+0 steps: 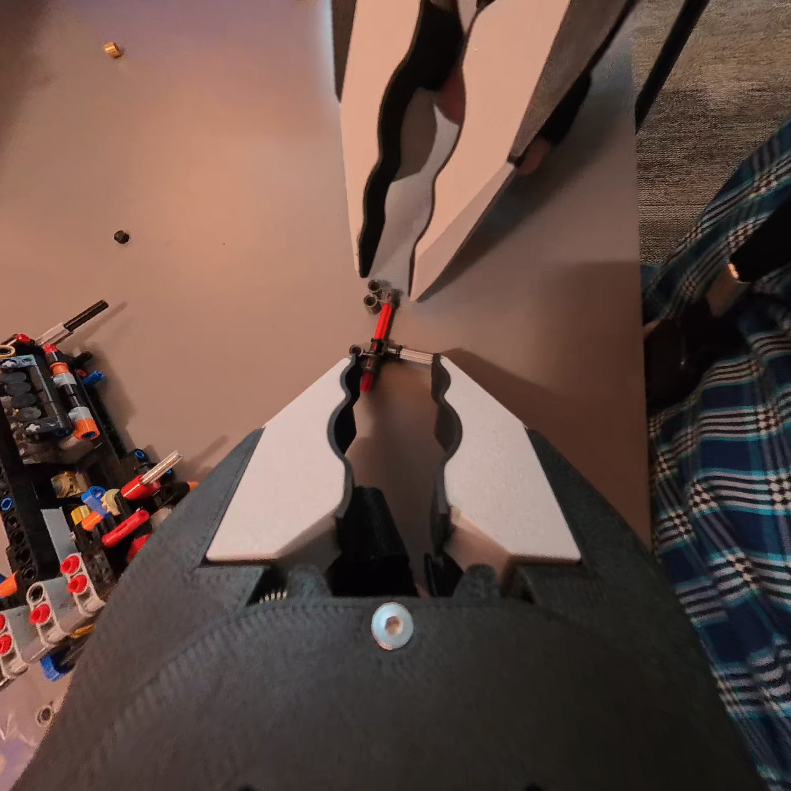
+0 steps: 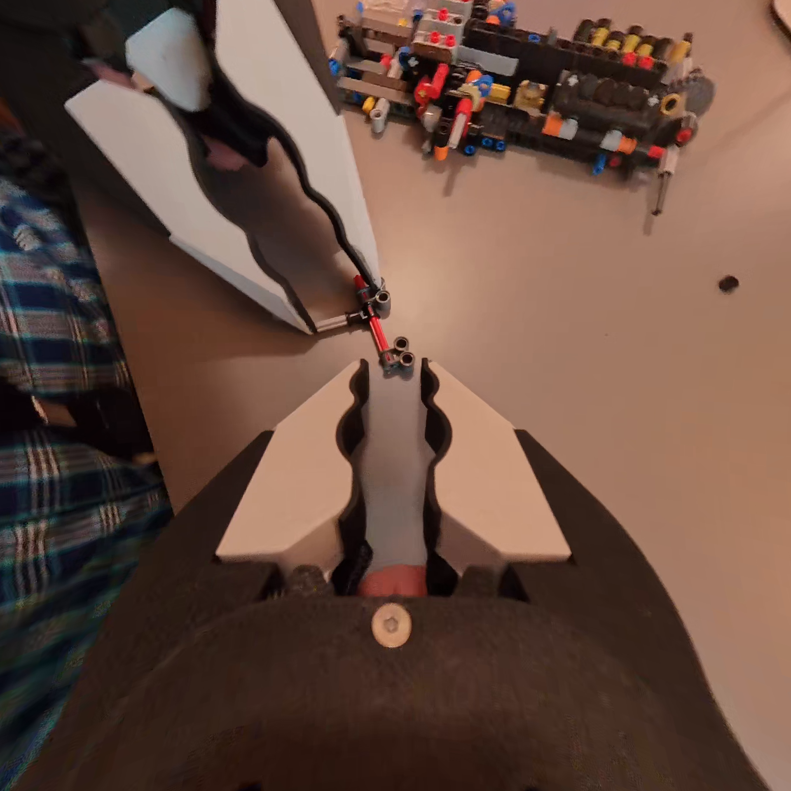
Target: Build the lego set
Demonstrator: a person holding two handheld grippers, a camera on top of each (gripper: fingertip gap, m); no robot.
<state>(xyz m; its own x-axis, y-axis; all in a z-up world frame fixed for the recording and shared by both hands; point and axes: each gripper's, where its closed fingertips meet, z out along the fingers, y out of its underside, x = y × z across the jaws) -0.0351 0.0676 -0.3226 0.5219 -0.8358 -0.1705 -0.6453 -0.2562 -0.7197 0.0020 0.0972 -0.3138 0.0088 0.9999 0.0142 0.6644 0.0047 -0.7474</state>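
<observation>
The two grippers met nose to nose near the bench's edge, over a small assembly of a red plastic axle (image 1: 382,325) with a black cross connector (image 1: 375,347) and a short silver-grey rod (image 1: 413,354) lying on the tan bench (image 1: 214,171). The left gripper (image 1: 393,358) had its jaws spread, one tip touching the black connector and the other at the end of the silver-grey rod, the axle's lower end lying between them. The right gripper (image 2: 394,363) also had its jaws spread, a dark grey double-holed connector (image 2: 399,357) on the axle's far end sitting just at their mouth without being pinched. The bench edge ran close beside both grippers, where a person's blue plaid trousers (image 1: 727,471) and grey carpet (image 1: 727,85) showed, so little room was left on that side. The other way the bench lay open, with only a small black stud (image 2: 728,283) and a small brass-coloured piece (image 1: 113,49) loose on it, well apart from the large, partly built black and grey lego chassis (image 2: 535,85). I could read no writing anywhere.
</observation>
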